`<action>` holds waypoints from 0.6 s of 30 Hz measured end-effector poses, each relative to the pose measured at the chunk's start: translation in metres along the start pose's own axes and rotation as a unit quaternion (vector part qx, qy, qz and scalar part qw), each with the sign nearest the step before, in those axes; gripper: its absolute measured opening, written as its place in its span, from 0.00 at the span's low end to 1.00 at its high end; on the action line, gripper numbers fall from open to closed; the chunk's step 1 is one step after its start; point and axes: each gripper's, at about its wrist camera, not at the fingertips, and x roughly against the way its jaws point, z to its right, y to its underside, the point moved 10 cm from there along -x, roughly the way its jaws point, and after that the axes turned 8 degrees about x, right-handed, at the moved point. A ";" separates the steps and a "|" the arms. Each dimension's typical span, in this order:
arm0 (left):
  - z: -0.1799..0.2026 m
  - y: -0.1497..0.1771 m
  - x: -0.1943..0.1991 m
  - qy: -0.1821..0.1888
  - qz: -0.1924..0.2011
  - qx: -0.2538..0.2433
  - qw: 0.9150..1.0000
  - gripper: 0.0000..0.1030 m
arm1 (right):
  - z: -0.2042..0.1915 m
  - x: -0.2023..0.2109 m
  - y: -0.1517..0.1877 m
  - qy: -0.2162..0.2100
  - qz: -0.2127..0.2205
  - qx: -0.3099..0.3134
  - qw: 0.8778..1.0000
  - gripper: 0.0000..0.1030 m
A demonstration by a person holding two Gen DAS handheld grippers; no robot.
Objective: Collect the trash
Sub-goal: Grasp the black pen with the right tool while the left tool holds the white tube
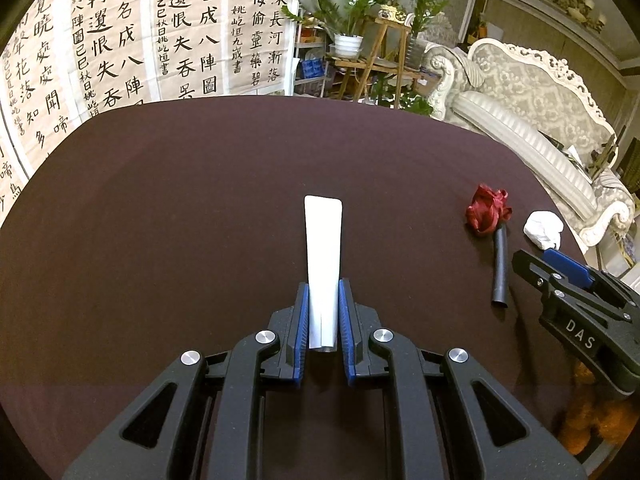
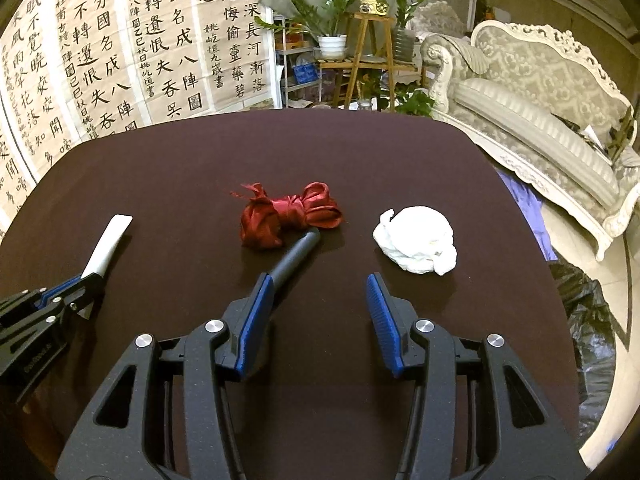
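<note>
Flat white tube [image 1: 323,256], red ribbon [image 2: 288,214]

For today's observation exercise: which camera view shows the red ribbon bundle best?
The right wrist view: the red ribbon bundle lies central, its loops and knot clear. The left wrist view shows it small and bunched near the right edge.

White tube [image 1: 323,256] (held), red ribbon [image 2: 288,214], crumpled tissue [image 2: 418,240] on tablecloth.

Calligraphy sheets [image 1: 132,36] covering the left wall, potted plants [image 2: 340,12] on a wooden stand [image 2: 370,60] behind the dark brown table [image 1: 200,208], ornate pale sofa [image 2: 536,92] at right.
</note>
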 end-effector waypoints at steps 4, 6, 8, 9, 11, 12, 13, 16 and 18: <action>0.000 -0.001 -0.001 0.001 0.000 0.001 1.000 0.15 | -0.010 -0.004 -0.007 -0.007 0.000 0.003 1.000 0.46; -0.001 -0.002 -0.001 0.000 0.001 0.000 1.000 0.15 | -0.017 -0.008 -0.009 -0.009 -0.003 0.011 1.000 0.46; -0.001 -0.003 -0.001 0.000 0.000 0.000 1.000 0.15 | -0.019 -0.014 -0.008 -0.009 -0.011 0.016 1.000 0.46; -0.002 -0.003 -0.001 0.002 0.000 0.000 1.000 0.15 | -0.019 -0.015 -0.006 -0.010 -0.017 0.015 1.000 0.46; -0.001 -0.002 -0.001 0.003 -0.001 0.002 1.000 0.15 | -0.015 -0.015 -0.003 -0.011 -0.021 0.011 1.000 0.46; -0.001 -0.003 -0.001 0.005 -0.001 0.003 1.000 0.15 | -0.012 -0.014 0.000 -0.005 -0.023 0.012 1.000 0.46; -0.001 -0.004 -0.001 0.006 -0.001 0.004 1.000 0.15 | -0.009 -0.013 0.002 -0.001 -0.024 0.013 1.000 0.46; -0.002 -0.006 -0.001 0.006 0.000 0.004 1.000 0.15 | -0.002 -0.011 0.007 0.004 -0.028 0.009 1.000 0.46; -0.002 -0.005 -0.001 0.006 0.000 0.004 1.000 0.15 | -0.002 -0.010 0.008 0.004 -0.028 0.013 1.000 0.44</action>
